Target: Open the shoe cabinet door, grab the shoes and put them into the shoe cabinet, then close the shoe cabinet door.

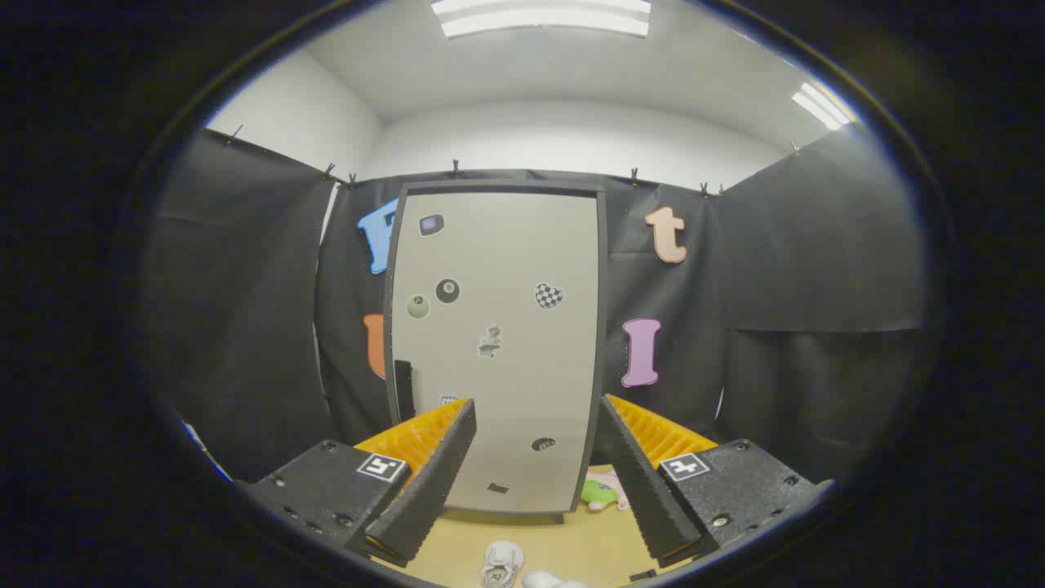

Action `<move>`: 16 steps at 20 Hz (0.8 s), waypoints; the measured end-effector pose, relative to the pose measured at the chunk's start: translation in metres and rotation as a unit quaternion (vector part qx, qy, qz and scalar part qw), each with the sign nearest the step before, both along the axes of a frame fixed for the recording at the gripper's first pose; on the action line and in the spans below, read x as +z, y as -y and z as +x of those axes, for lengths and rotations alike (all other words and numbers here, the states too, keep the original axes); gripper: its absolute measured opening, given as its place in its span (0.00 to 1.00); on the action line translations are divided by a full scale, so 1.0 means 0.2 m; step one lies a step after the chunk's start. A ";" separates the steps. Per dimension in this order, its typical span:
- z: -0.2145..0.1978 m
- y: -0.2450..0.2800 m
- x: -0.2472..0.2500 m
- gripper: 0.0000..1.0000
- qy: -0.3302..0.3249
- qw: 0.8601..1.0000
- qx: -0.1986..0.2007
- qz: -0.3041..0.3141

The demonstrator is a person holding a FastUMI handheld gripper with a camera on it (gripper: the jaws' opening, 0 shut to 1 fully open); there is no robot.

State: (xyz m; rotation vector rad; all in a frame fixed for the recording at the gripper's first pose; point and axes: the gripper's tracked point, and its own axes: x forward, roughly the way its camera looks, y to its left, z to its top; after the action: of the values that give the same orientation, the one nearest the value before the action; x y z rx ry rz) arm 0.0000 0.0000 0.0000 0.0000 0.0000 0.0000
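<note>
The gripper hangs wide open and empty, squared up to the shoe cabinet, whose door is shut. Its dark handle sits on the left edge. The pale shoes wait on the floor below the 2 fingers.

Cabinet door: smooth matt panel. Floor: smooth, matt. Gripper fingers: ridged. Shoes: fabric-like.
</note>
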 end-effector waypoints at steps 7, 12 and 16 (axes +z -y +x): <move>0.02 -0.05 -0.02 0.98 -0.011 1.000 0.008 0.003; 0.02 -0.09 -0.03 0.98 -0.012 1.000 0.006 -0.004; 0.03 -0.11 -0.04 0.98 -0.015 1.000 0.004 -0.007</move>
State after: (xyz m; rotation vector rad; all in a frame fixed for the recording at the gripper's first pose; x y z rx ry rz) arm 0.0057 0.0211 -0.0083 -0.0149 0.0294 0.0085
